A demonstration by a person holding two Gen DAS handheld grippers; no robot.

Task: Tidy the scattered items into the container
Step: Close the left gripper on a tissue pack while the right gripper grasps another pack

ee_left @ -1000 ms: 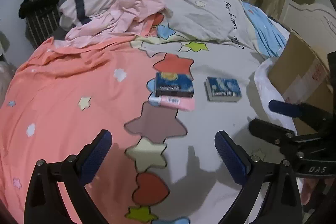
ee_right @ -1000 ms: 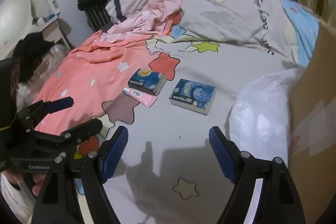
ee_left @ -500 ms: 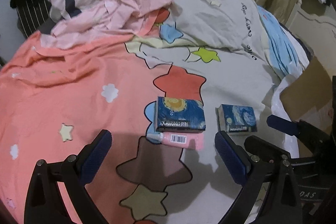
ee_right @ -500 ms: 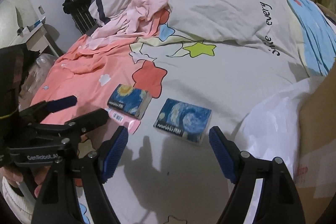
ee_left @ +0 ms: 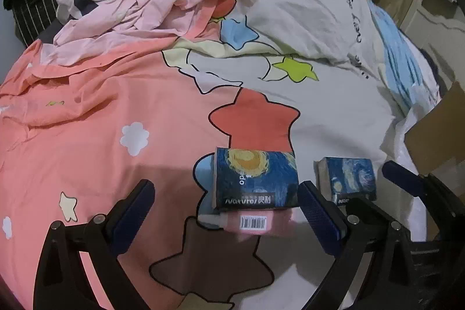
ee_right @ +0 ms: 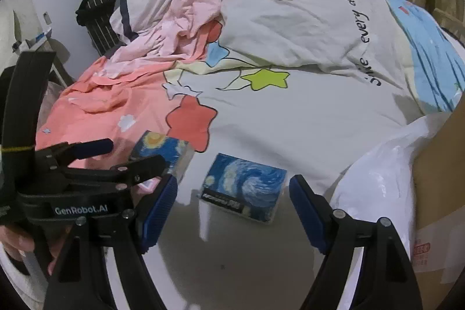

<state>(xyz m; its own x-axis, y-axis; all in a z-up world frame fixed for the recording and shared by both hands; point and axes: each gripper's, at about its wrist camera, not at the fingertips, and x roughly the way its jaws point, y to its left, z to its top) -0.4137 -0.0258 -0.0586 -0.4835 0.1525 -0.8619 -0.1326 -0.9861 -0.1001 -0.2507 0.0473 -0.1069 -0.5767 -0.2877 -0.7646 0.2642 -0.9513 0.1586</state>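
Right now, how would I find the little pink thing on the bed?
Look at the bed's star-patterned quilt, where its peach half meets its grey half. Just below the big red star print lie two blue tissue packs with swirly painted skies. The flat pink packet is tucked against the larger, left-hand pack; it alone is pink, with a white barcode label.

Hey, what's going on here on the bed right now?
A person is tidying a bed with a handheld gripper in each hand. The left gripper hangs open over a starry-night tissue pack that lies against a pink pack. The right gripper is open too, lined up on a second starry-night tissue pack. Neither pack is gripped yet. A cardboard box lined with a white plastic bag waits at the right edge of the bed.
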